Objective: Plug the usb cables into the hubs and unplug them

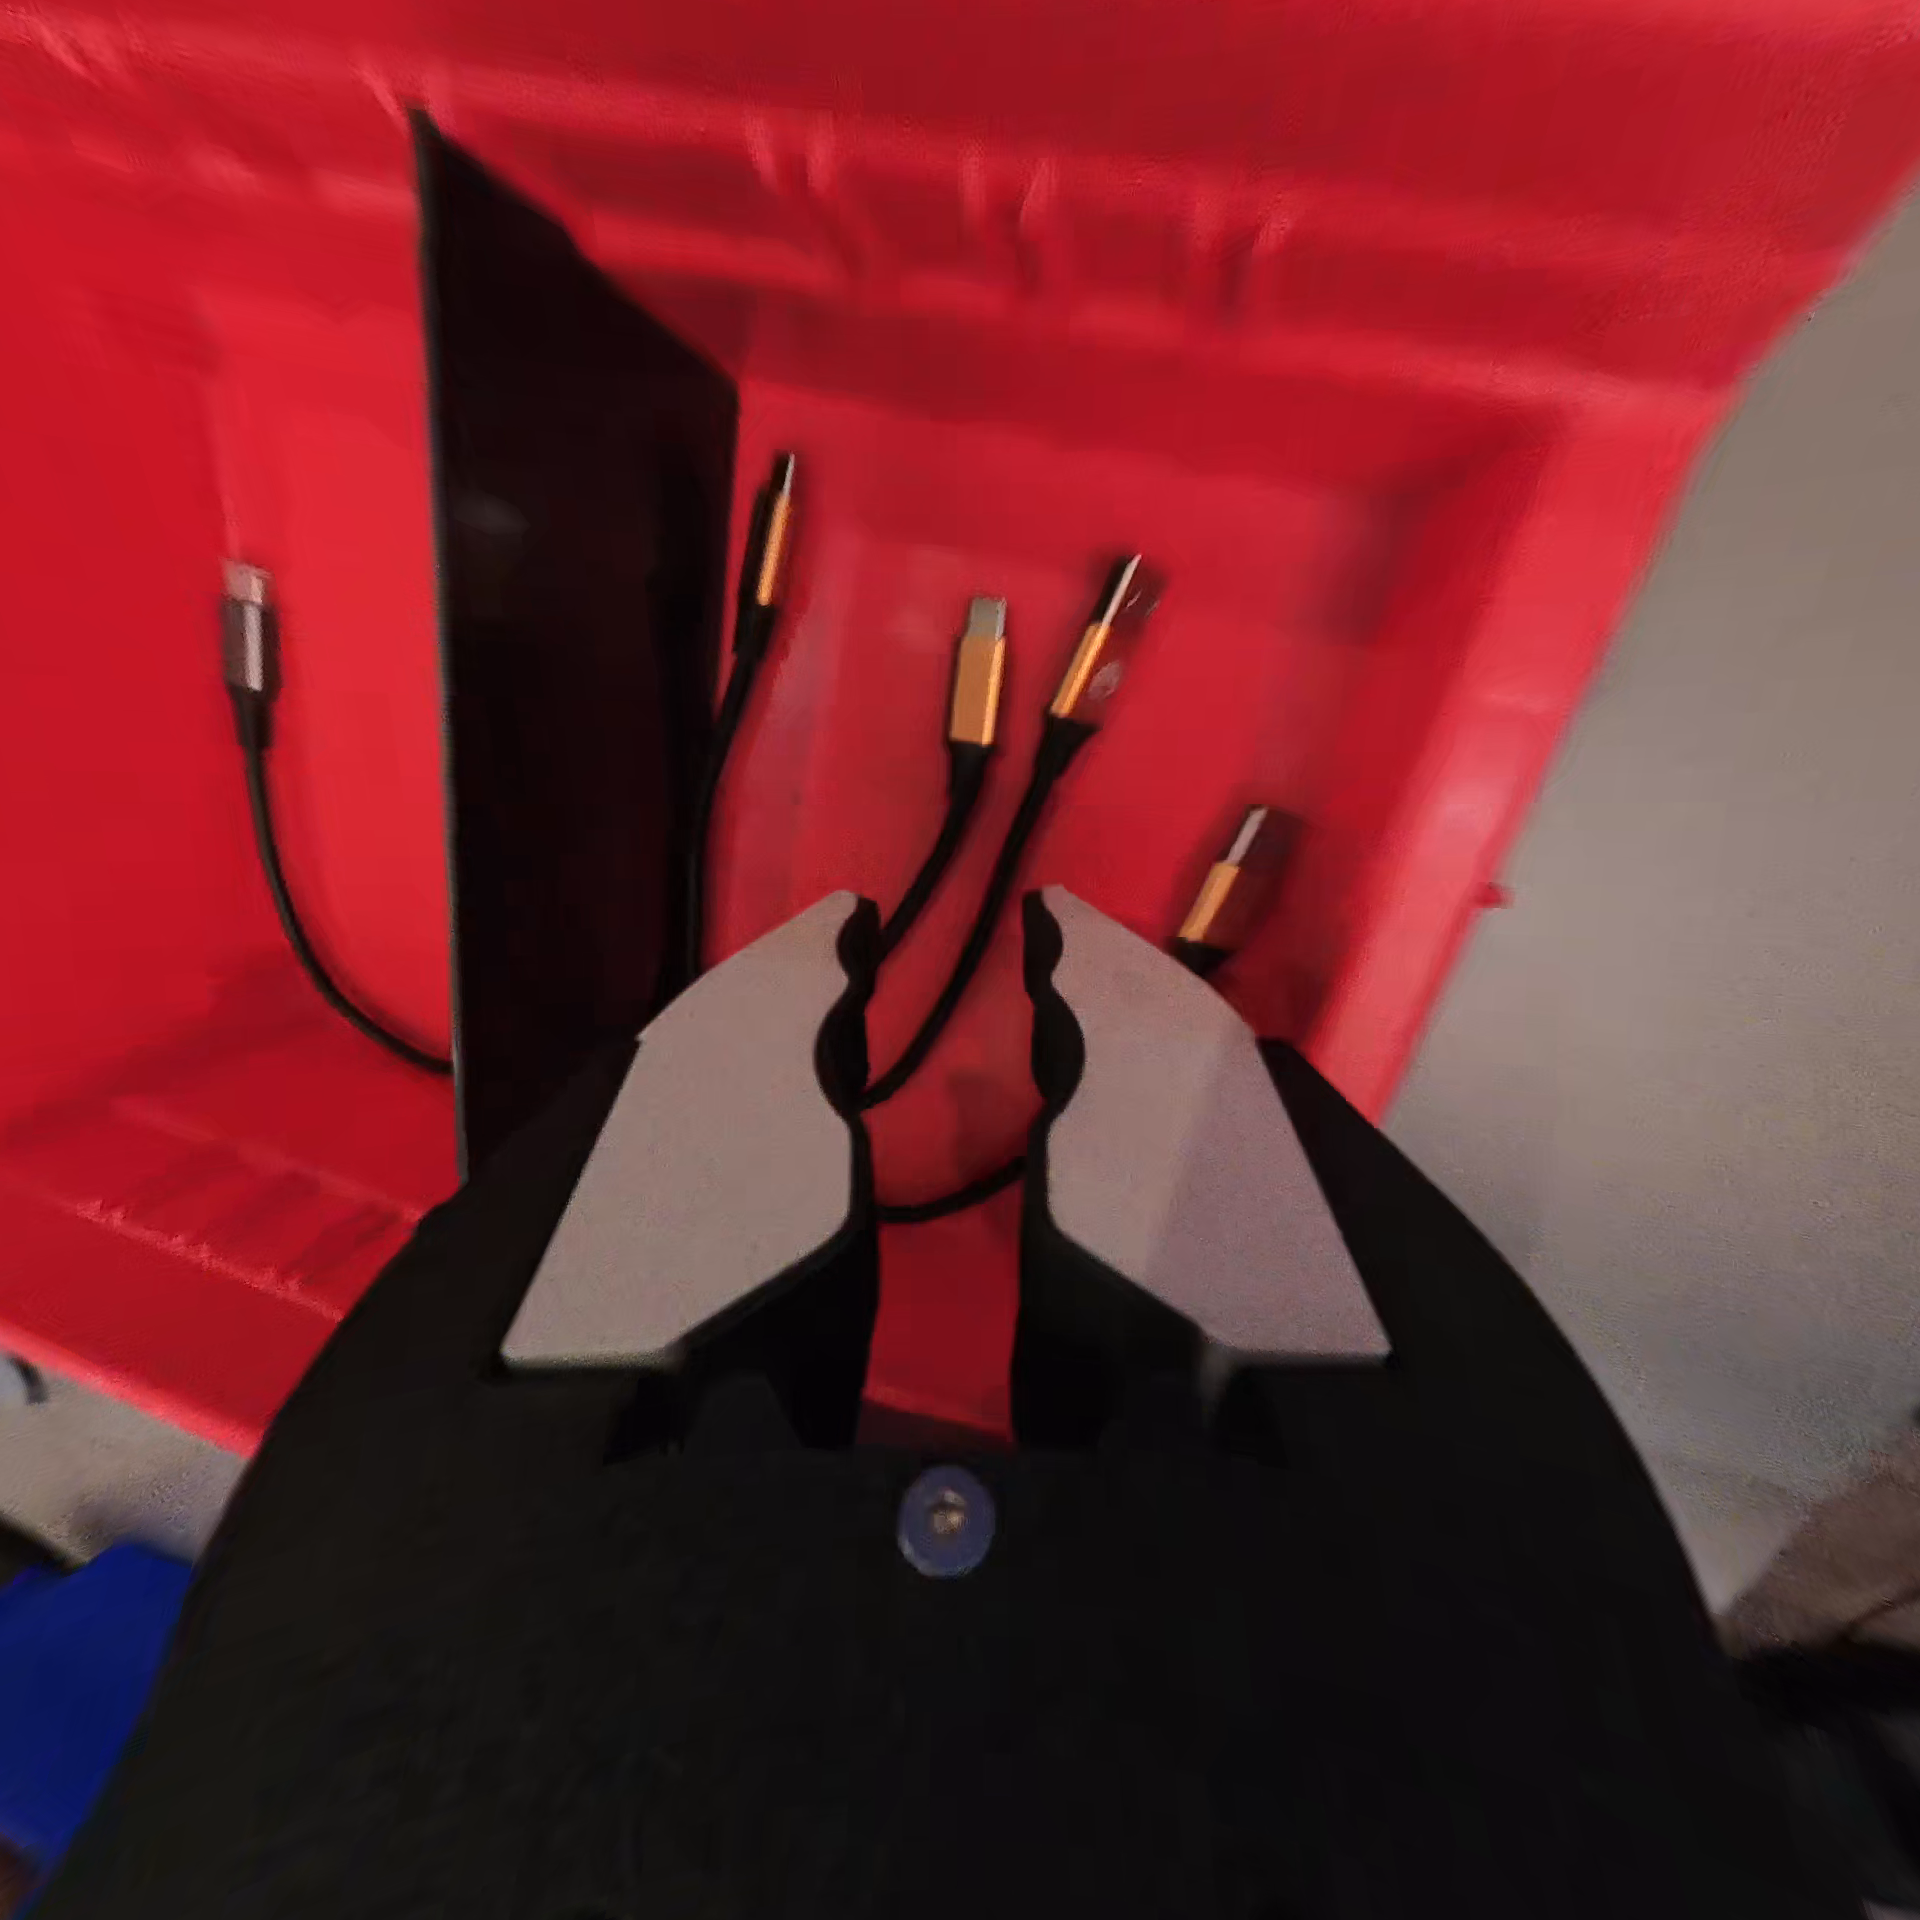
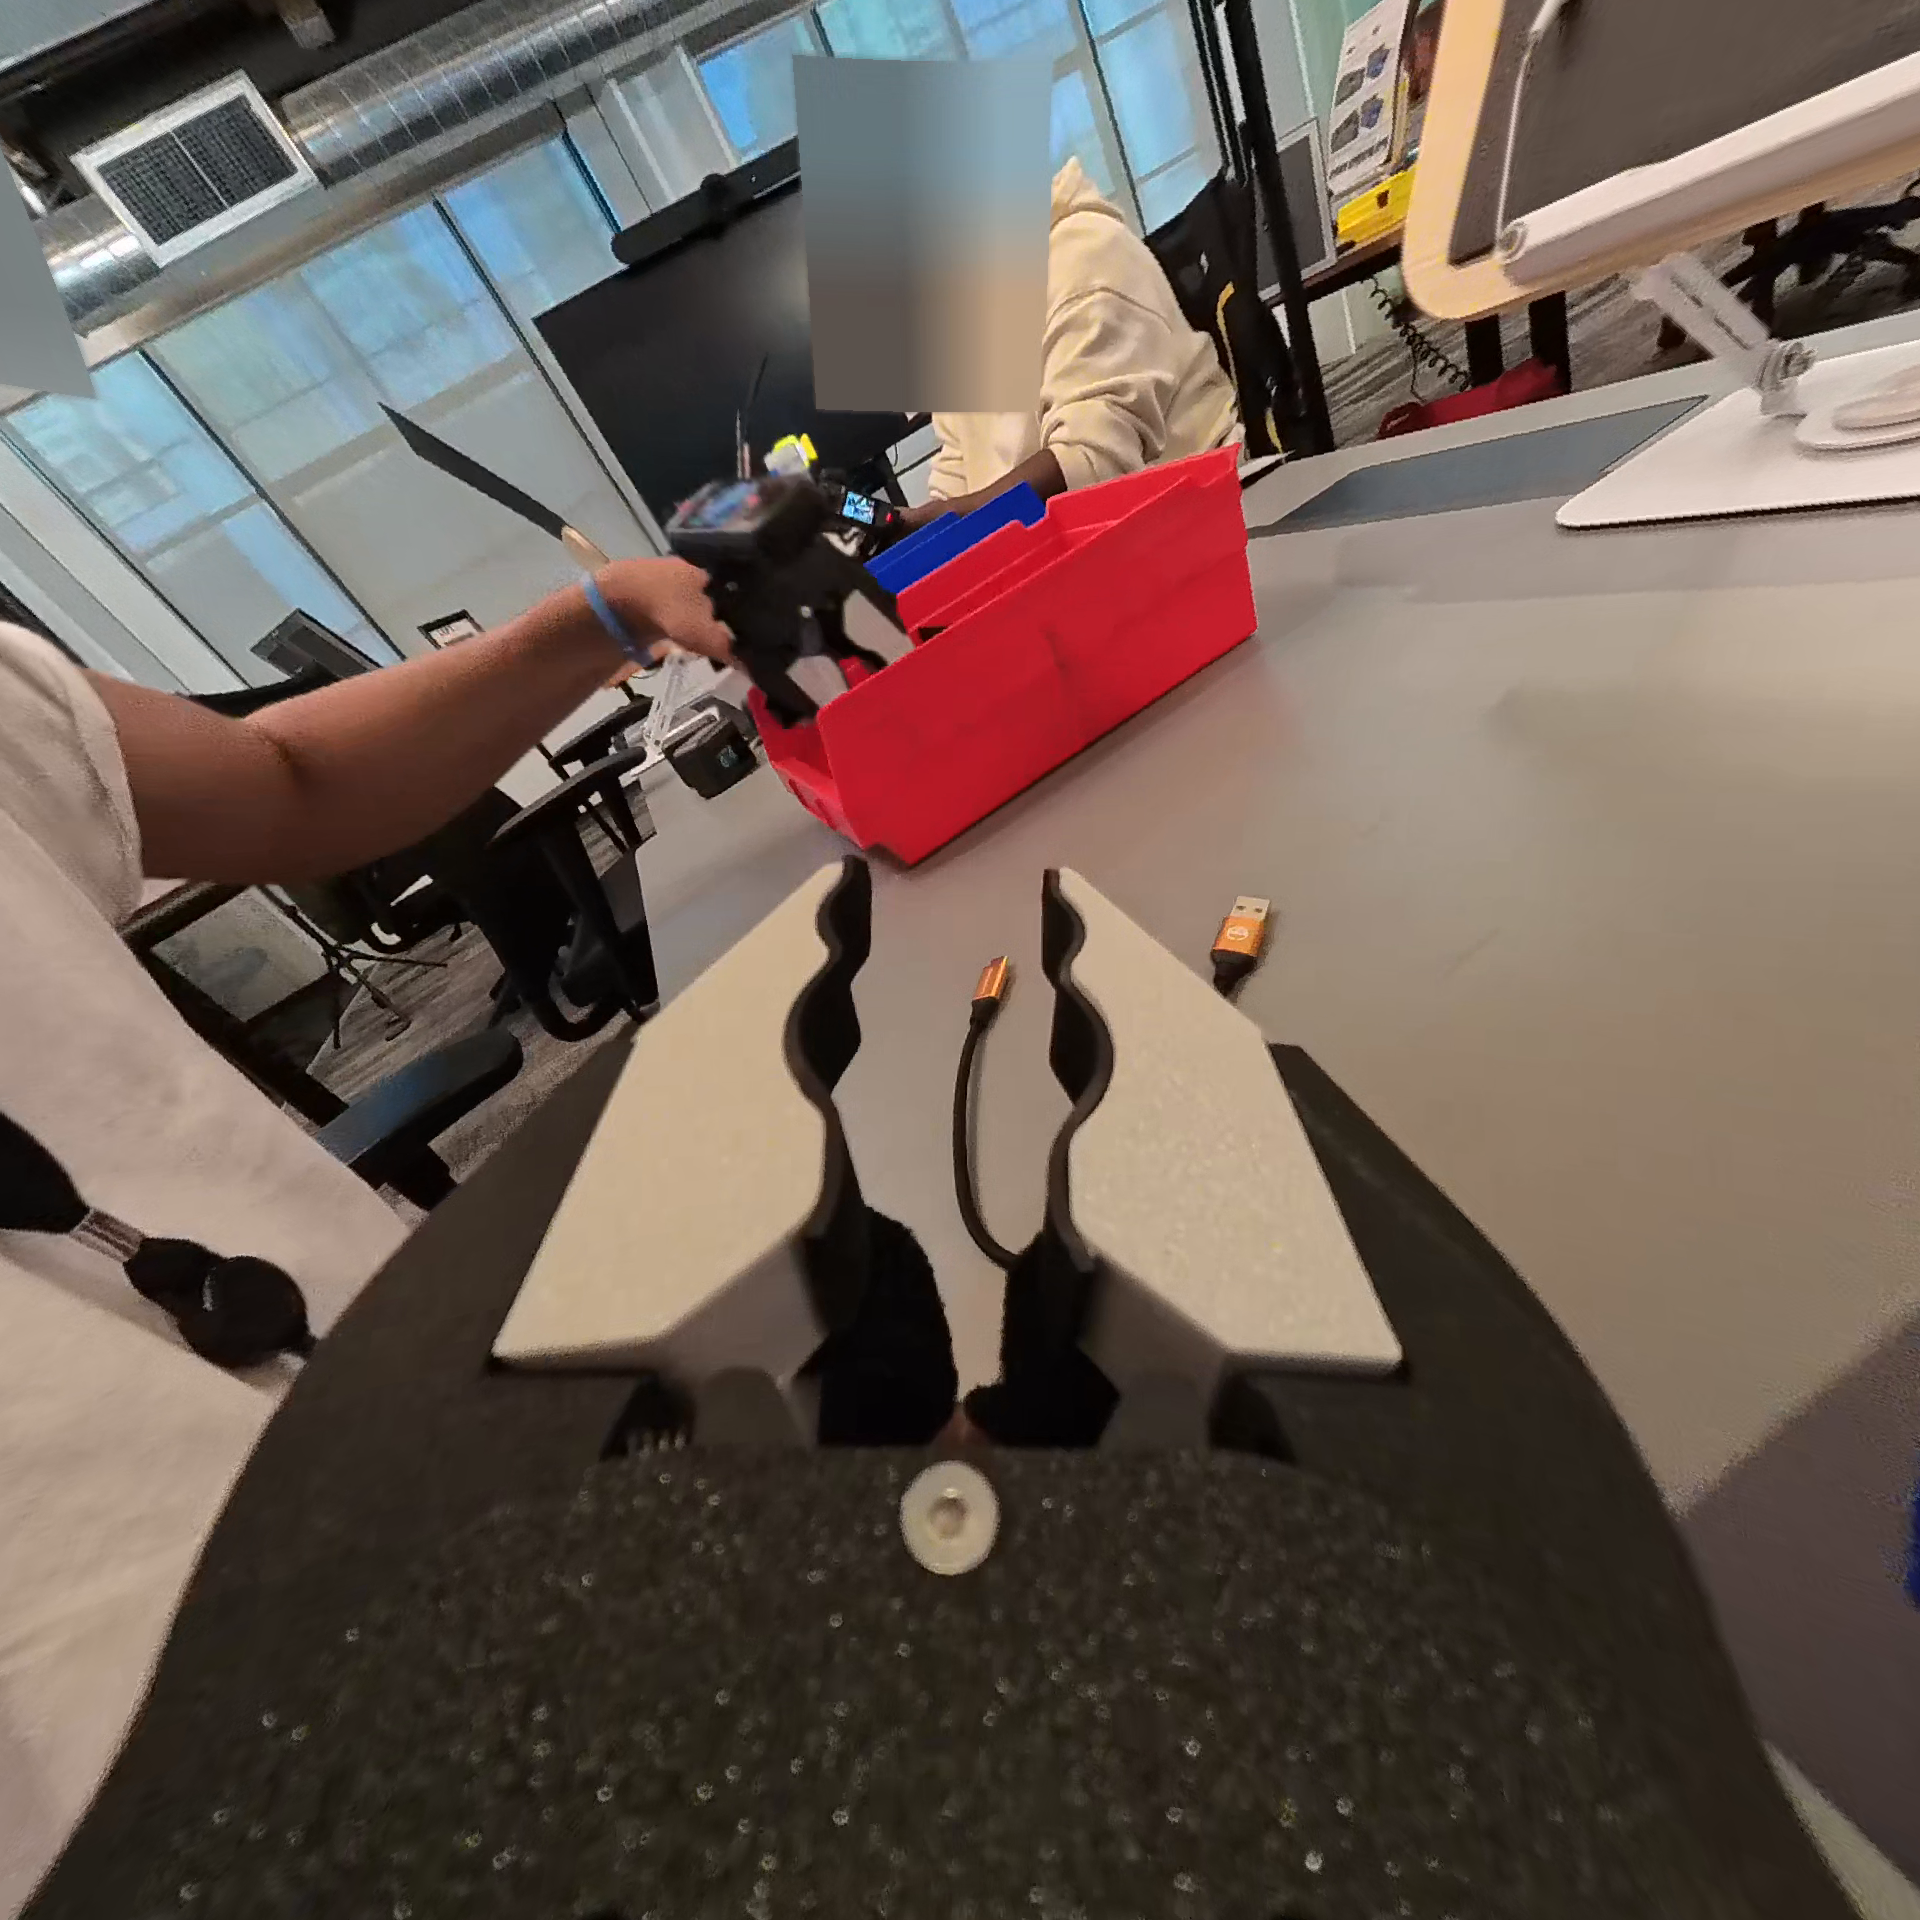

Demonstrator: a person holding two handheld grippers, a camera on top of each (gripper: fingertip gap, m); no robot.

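Note:
My left gripper [image 1: 943, 914] is open and hangs over a red bin [image 1: 1039, 312], just right of a black divider [image 1: 561, 623]. Black cables with orange plugs [image 1: 977, 675] lie on the bin floor beneath it, and two run through the gap between the fingers. A grey-plugged cable [image 1: 249, 634] lies left of the divider. My right gripper [image 2: 953, 883] is open, low over the grey table [image 2: 1507, 779]. A short black cable's small orange plug [image 2: 992, 977] lies between its fingers, and a larger orange plug [image 2: 1242, 935] lies just right of them. The left gripper [image 2: 790, 644] also shows there, over the red bin [image 2: 1039, 665].
A blue bin [image 2: 966, 530] stands behind the red one. A person in a cream hoodie [image 2: 1122, 343] sits at the table's far side. A white stand base [image 2: 1766, 436] is at the far right. Office chairs [image 2: 561, 831] stand off the table's left edge. The tips of one gripper are about 40 cm away from the tips of the other.

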